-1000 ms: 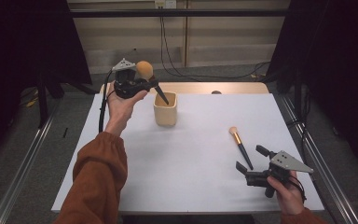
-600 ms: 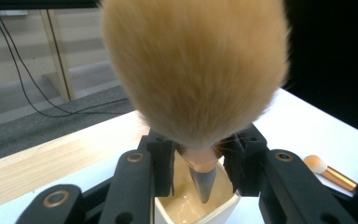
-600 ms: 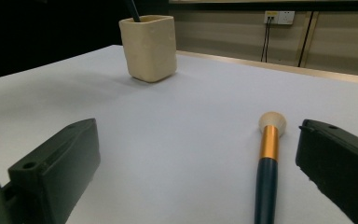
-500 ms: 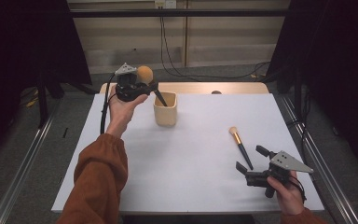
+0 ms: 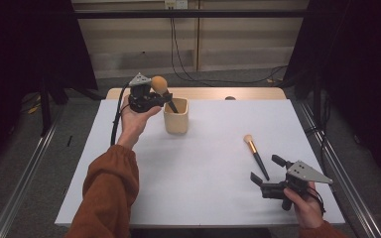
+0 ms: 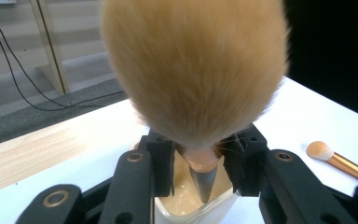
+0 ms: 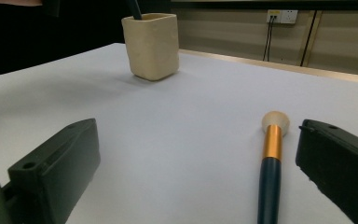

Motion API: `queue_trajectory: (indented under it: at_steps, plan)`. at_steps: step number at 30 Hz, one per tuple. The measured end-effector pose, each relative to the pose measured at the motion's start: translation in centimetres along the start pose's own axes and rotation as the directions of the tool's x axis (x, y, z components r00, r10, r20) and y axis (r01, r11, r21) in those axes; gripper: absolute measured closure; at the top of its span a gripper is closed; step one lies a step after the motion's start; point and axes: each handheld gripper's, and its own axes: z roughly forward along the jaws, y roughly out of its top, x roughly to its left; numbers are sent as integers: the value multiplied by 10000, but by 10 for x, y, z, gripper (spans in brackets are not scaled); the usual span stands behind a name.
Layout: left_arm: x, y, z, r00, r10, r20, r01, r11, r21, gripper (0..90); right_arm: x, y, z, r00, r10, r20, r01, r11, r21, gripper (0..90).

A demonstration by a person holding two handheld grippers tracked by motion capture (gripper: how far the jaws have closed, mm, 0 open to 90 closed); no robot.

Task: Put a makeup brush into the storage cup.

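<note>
Gripping a large fluffy brush (image 5: 159, 84) near its bristle end, the left gripper (image 5: 146, 99) sits upper left of centre in the high view, its jaws clamped on the brush, whose dark handle dips into the cream cup (image 5: 176, 118). At lower right, the right gripper (image 5: 264, 175) rests with jaws apart beside a small brush (image 5: 255, 155) lying on the white table (image 5: 203, 173).

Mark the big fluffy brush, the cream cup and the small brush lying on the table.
big fluffy brush (image 6: 193, 70), left gripper view, on its bristle head.
cream cup (image 5: 176, 121), high view, on its front wall.
small brush (image 7: 272, 142), right gripper view, on its gold ferrule.
</note>
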Motion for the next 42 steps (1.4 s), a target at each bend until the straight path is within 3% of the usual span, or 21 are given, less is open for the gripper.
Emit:
queue_trajectory:
  at_steps: [7,18,27,30,34,39,42]
  plan:
    - [-3,-6,8,9999,109,38,-110,9999,107,660,0,0,0,10000,40,-60,-40,10000,-45,0]
    - [-1,-18,14,10000,-76,-50,77,9998,160,659,1,0,1,10000,-12,-79,12,10000,-14,0]
    - [-1,-23,17,9998,147,-101,-141,9983,568,651,1,-1,0,9999,-2,-106,2,10000,36,0]
    - [2,-24,15,10000,-38,-85,43,9981,612,538,2,-1,1,9998,-12,-188,13,10000,20,0]
    - [6,-27,13,9989,-435,-178,445,9973,578,306,2,-1,1,9998,-30,-186,31,10000,64,0]
    - [8,-28,10,9973,-623,-379,637,9973,370,124,1,-1,2,9999,-40,-158,41,10000,83,0]
    - [8,-27,7,9969,-613,-490,628,9976,299,66,1,-1,2,9999,-39,-153,41,9999,92,0]
